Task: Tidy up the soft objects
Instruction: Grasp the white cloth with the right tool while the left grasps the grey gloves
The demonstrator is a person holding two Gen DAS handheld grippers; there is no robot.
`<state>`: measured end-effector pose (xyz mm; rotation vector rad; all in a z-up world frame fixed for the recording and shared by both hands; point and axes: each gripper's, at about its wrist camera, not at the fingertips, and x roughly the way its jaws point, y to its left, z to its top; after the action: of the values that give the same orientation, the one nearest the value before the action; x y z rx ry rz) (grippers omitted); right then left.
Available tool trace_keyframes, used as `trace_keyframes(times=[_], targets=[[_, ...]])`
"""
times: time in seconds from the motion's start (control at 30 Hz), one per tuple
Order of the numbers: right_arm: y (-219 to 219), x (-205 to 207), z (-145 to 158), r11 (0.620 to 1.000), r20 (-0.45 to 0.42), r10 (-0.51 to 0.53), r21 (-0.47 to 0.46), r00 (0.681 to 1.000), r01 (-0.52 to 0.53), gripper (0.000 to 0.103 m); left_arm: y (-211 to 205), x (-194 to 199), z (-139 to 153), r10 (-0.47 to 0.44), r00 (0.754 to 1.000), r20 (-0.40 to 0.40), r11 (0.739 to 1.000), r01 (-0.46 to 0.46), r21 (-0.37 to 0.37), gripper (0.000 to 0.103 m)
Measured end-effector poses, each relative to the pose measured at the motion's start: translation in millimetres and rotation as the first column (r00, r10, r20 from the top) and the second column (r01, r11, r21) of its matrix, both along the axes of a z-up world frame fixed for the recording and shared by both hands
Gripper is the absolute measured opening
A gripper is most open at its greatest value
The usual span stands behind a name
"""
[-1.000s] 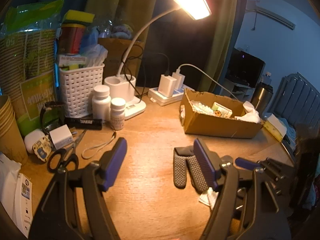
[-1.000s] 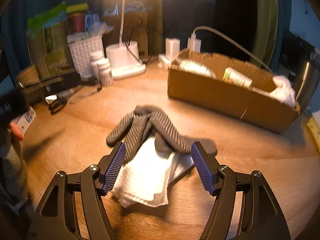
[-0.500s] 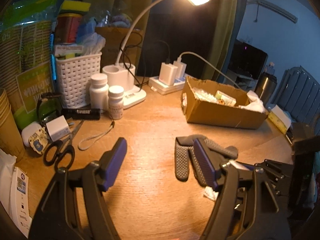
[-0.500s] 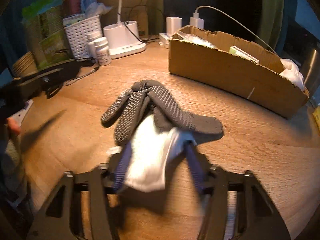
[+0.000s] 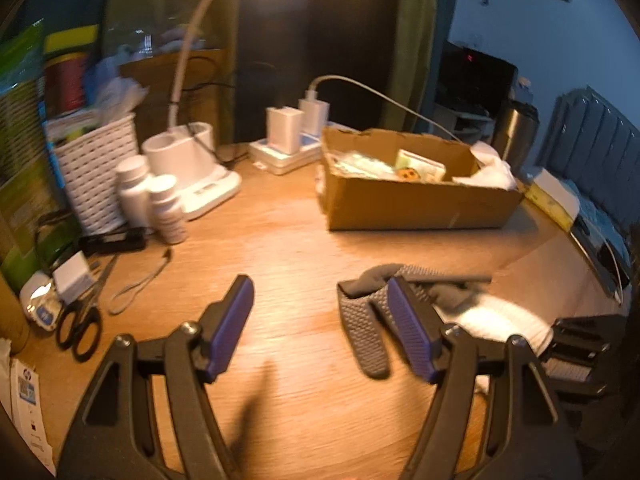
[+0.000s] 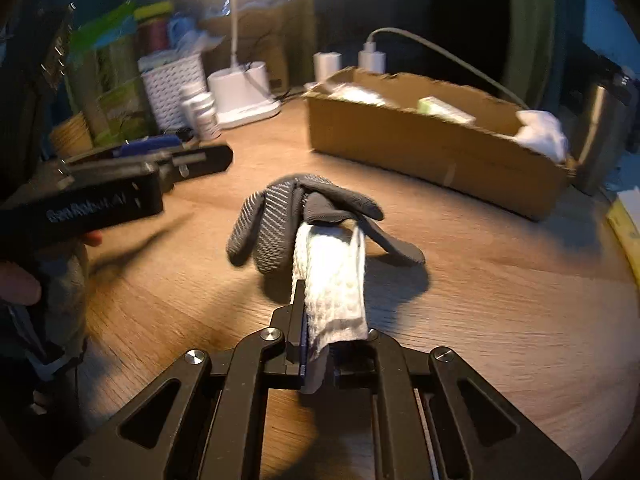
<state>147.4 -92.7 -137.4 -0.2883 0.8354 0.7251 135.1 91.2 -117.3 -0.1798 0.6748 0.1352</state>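
Right wrist view shows my right gripper (image 6: 332,280) with fingers just clamped together on the white cloth (image 6: 334,284), the grey glove (image 6: 280,216) draped on its far end at twelve o'clock above the tabletop (image 6: 500,300). My left gripper (image 5: 324,320) has its fingers apart and empty, the glove at its two o'clock and the cardboard box (image 5: 416,200) at one o'clock.

A round wooden tabletop (image 5: 304,248) is lit warm by a white gooseneck desk lamp (image 5: 188,160). Olive-green curtains (image 5: 412,40) hang behind it. At right: a pale blue wall (image 5: 560,32) and a grey ribbed radiator (image 5: 592,140).
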Motion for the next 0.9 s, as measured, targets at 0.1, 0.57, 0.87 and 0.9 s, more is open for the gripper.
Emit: trace_keyframes(times=[0.1,0.57,0.87,0.9], targets=[[-14.5,0.0,9.4,1.0,0.037,-0.014,0.023,0.999,0.013,0.009,-13.5,11.3,-0.6,-0.033,0.999,-0.016,0.999,0.033,0.011,0.071],[-90.2,33.4,22.2,0.98,0.053,-0.181,0.097,0.982,0.176,0.009,-78.7,59.3,-4.1,-0.169,0.982,-0.086,0.983,0.175,0.064,0.071],[-100.6,43.7,15.7,0.974,0.037,-0.199,0.114,0.979,0.194,0.009,-94.0,78.4,-25.9,-0.177,0.966,-0.187,0.978,0.194,0.079,0.071],[-101.3,44.3,15.8,0.974,0.037,-0.201,0.116,0.979,0.195,0.009,-95.3,79.4,-28.3,-0.183,0.963,-0.196,0.976,0.202,0.078,0.071]])
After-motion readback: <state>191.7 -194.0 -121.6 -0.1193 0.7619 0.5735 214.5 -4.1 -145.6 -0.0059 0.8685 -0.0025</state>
